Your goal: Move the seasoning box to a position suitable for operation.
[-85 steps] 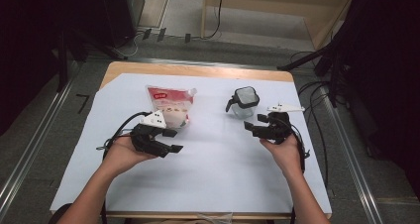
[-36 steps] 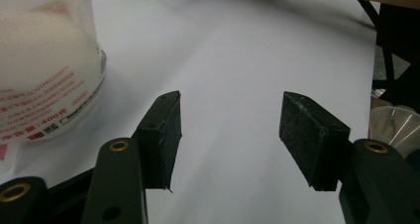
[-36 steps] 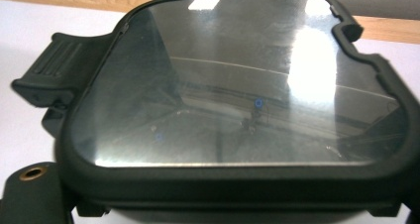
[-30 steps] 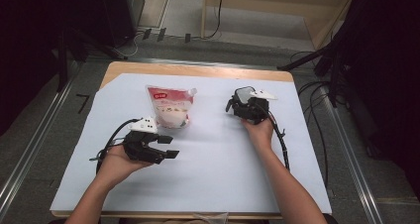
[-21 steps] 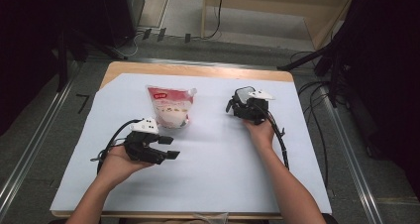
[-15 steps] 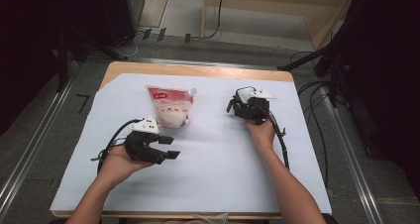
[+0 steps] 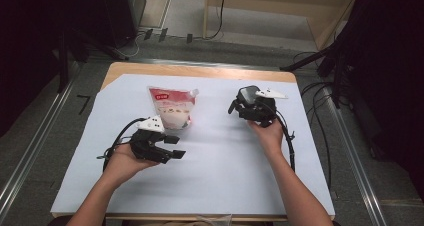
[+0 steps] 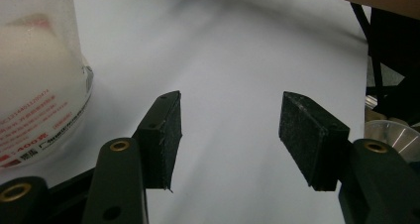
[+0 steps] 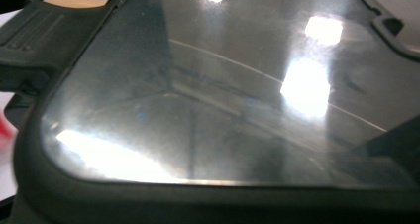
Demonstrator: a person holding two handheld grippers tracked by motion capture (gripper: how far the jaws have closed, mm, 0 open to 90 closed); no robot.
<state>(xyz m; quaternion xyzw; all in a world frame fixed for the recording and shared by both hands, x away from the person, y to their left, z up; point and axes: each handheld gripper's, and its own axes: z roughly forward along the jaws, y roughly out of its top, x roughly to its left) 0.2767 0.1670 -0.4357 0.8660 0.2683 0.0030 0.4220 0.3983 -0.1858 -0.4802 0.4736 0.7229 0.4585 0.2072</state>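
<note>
Red-and-white pouch (image 7: pixel 171 108), dark-lidded container (image 7: pixel 247 95)

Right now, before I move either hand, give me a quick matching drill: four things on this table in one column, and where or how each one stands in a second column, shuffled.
Things:
1. pouch
2. container
3. left gripper
4. sheet

Places or states:
A. fingers apart over bare paper, nothing between them
B. white, spread over the wooden table top
C. left half of the table, red label at its top
D. clear with a dark-rimmed lid, right up against the right gripper

Pairs: 1-C, 2-D, 3-A, 4-B
</note>
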